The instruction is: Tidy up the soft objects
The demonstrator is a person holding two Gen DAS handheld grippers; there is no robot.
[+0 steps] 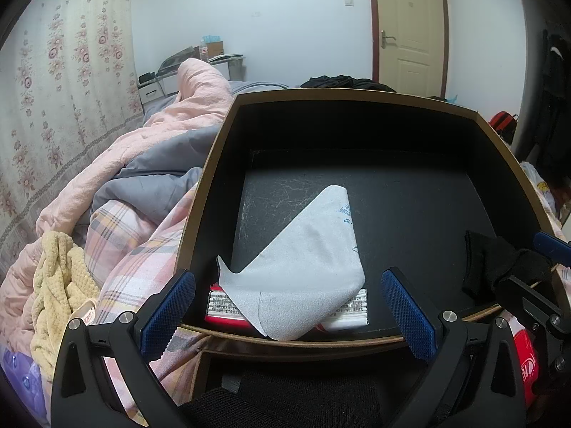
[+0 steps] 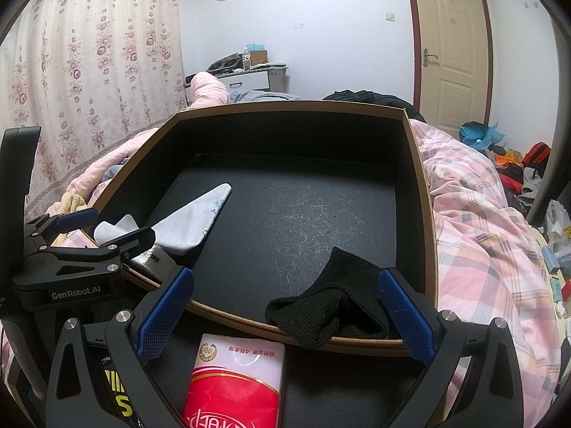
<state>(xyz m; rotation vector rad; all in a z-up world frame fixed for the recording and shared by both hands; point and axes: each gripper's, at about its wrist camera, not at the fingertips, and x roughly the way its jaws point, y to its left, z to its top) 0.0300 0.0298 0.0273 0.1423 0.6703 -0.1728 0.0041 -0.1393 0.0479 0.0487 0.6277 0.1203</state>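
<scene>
**Two soft items in the box, more left on the bed**

The left gripper is held with its jaws spread wide and nothing between them; just ahead, a grey cloth is draped over a tissue pack at the near edge of the box. The right gripper is likewise spread wide and empty — a black sock lies crumpled between its fingers, slumped over the near rim rather than fully inside. Both items are judged as just deposited, the sock only partly so.

Outside the box, a red-and-white tissue pack is seen below the right gripper, and a yellow knitted towel is left on the pink bedding to the left. Much of the box floor is seen bare. The task is judged roughly midway — the sock needs settling, and the towel and the outer pack appear still to be gathered.
</scene>
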